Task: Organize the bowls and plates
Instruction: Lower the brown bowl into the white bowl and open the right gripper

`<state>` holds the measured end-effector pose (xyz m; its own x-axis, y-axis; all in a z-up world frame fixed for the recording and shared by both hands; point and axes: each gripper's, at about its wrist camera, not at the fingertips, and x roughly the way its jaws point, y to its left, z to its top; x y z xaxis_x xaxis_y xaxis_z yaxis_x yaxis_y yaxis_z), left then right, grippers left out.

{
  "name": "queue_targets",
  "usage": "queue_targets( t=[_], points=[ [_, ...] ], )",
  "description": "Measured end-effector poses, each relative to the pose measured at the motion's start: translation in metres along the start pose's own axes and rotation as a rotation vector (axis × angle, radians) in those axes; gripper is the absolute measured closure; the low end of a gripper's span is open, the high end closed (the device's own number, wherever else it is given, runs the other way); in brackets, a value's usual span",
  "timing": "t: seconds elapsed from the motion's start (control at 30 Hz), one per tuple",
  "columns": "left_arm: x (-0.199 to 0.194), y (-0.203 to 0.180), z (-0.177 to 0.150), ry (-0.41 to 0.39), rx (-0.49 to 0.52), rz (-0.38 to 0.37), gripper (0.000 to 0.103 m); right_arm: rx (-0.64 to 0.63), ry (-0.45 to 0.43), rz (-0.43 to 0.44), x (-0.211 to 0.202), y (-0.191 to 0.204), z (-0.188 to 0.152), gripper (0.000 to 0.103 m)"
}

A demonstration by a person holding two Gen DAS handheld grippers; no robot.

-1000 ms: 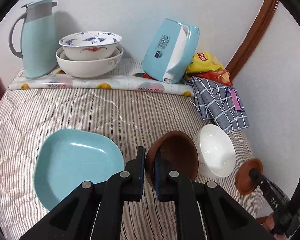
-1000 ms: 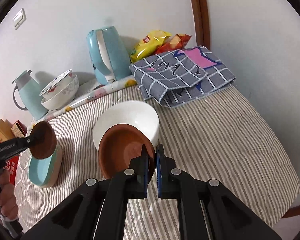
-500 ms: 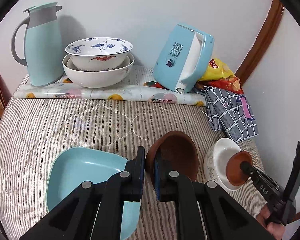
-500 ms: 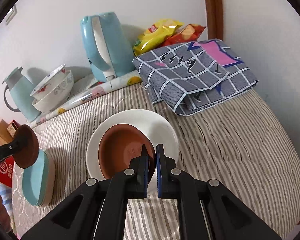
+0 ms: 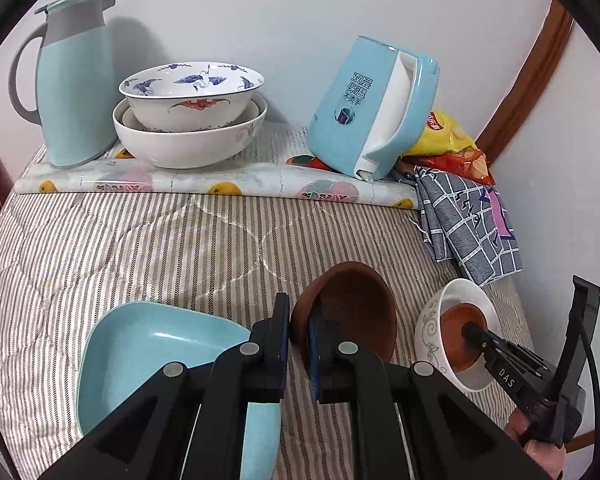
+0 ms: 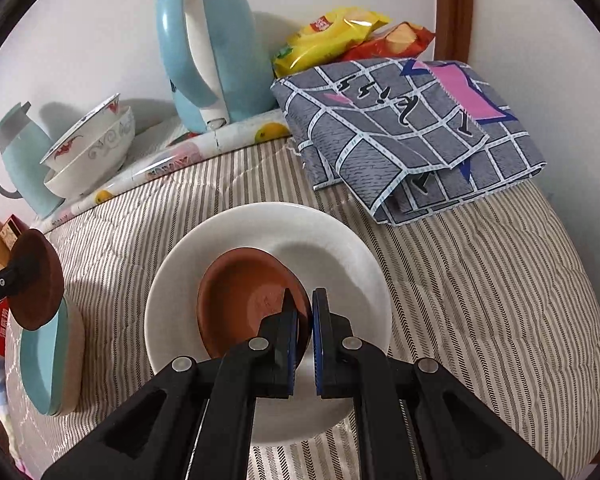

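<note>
My left gripper is shut on the rim of a brown bowl, held above the striped quilt beside a light blue square plate. My right gripper is shut on the rim of a smaller brown dish, which sits inside a white bowl on the quilt. In the left wrist view the white bowl with the brown dish shows at lower right, with the right gripper reaching into it. In the right wrist view the left gripper's brown bowl hangs over the blue plate.
Two nested porcelain bowls, a light blue thermos jug and a blue kettle stand on a fruit-print mat by the wall. A folded checked cloth and snack bags lie at the right.
My right gripper has carried the small brown dish over and down into the white bowl. My left gripper has moved forward with its brown bowl, still over the quilt by the blue plate.
</note>
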<state>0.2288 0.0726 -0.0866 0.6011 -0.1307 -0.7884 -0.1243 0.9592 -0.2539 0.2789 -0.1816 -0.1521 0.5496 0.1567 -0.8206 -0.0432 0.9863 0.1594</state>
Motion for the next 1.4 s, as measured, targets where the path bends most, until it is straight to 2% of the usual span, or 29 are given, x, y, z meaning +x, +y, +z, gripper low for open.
queue_targets(
  t=[0.2,0.43,0.6,0.93,1.2,1.4],
  points=[
    [0.005,0.002,0.002,0.003,-0.003,-0.005,0.094,-0.012,0.023,-0.008,0.003,0.002,0.003,0.096],
    [0.007,0.006,0.004,0.008,-0.008,-0.014,0.094,-0.078,0.046,-0.067,0.007,0.009,0.007,0.096],
    [0.009,0.007,0.004,0.012,-0.011,-0.015,0.094,-0.156,0.069,-0.138,0.013,0.018,0.007,0.092],
    [0.006,0.009,0.003,0.011,-0.011,-0.015,0.094,-0.221,0.098,-0.189,0.021,0.028,0.005,0.085],
    [0.001,0.007,0.001,0.012,-0.008,-0.013,0.094,-0.241,0.089,-0.181,0.019,0.028,0.003,0.082],
    [-0.005,0.001,-0.002,0.011,0.001,-0.012,0.094,-0.217,0.076,-0.117,0.014,0.026,0.003,0.074]
  ],
)
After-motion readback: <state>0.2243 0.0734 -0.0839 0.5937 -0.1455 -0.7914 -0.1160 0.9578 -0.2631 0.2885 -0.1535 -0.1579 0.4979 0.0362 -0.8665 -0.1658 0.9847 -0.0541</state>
